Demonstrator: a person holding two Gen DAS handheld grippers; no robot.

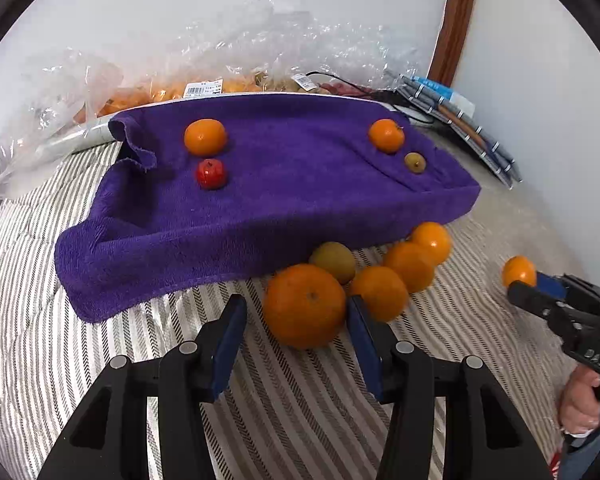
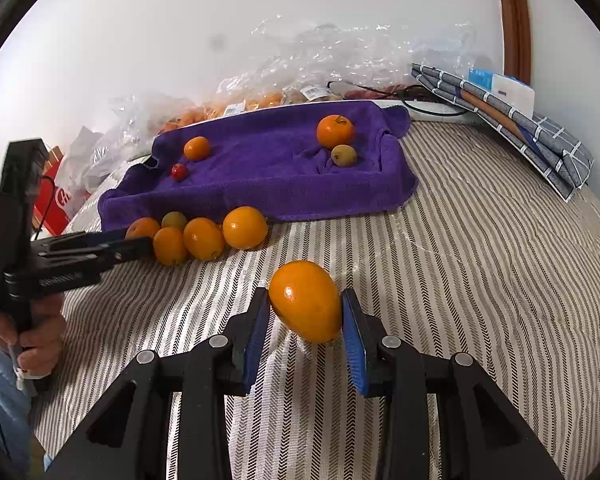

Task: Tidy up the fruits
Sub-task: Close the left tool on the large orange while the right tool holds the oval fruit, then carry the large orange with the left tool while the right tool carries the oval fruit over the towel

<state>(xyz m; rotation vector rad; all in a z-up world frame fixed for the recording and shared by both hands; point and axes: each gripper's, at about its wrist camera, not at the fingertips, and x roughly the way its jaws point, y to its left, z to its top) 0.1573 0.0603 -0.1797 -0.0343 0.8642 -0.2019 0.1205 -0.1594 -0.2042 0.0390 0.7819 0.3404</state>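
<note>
A purple terry towel (image 1: 284, 200) draped over a tray holds two oranges, a red fruit (image 1: 211, 174) and a greenish one (paired at either end). A loose orange pile (image 2: 204, 238) lies against its front. The left gripper (image 1: 296, 312) is spread around the biggest orange (image 1: 305, 306); the right gripper (image 2: 306, 304) pinches an oval orange (image 2: 306, 300) above the striped bedcover (image 2: 480, 260).

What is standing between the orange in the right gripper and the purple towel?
Nothing visible blocks it. The right gripper holds the orange above bare striped bedding, and the near edge of the purple towel lies open ahead. The cluster of oranges and the left gripper sit off to the left.
</note>
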